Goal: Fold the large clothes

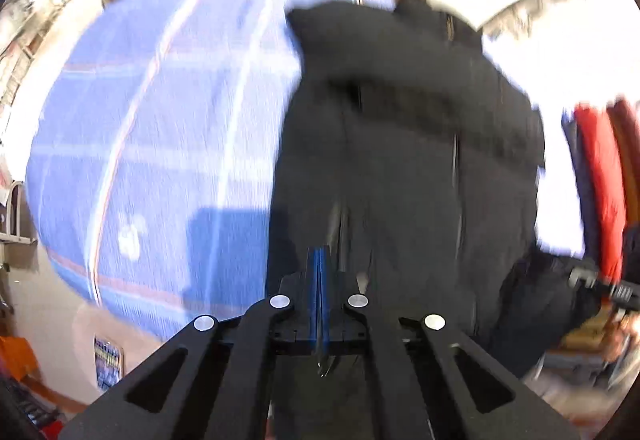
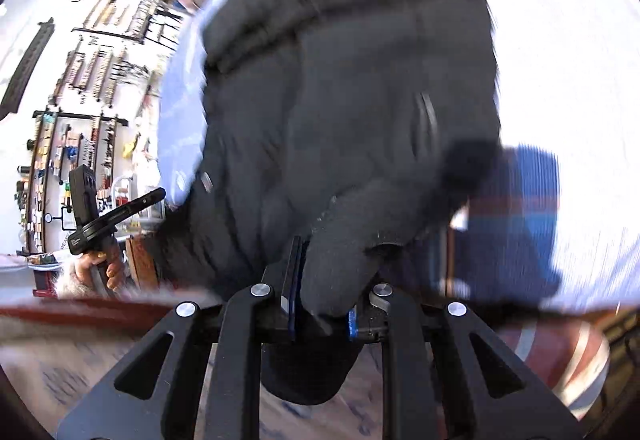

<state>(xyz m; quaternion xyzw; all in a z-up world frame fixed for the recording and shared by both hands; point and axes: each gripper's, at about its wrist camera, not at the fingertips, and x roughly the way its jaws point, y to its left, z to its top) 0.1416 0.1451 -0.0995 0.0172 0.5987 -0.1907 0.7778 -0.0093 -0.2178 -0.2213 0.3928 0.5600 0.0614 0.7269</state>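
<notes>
A blue cloth (image 1: 168, 111) with thin white and reddish lines covers a surface and fills the left and middle of the left wrist view, which is blurred. Pale floor shows at lower left, and red and brown fabric (image 1: 600, 179) hangs at the right edge. In the right wrist view, a wall (image 2: 92, 87) with racks of small goods runs down the left side, and the right side is washed out in bright white.

A large black jacket (image 1: 420, 143) takes up the centre and right of the left wrist view, draped from top centre down to the bottom. In the right wrist view it fills the middle of the frame, with the blue cloth showing along its left edge and at the right.

The left gripper (image 1: 320, 272) sits at bottom centre, its blue-lined jaws pressed together. A thin edge of the jacket seems pinched between them, though blur makes this hard to confirm.

The right gripper (image 2: 320, 280) sits at bottom centre of its own view, jaws narrow and clamped on a thick fold of the jacket that bulges between them.

At the lower left of the right wrist view, a hand (image 2: 96, 268) holds the other gripper's handle.
</notes>
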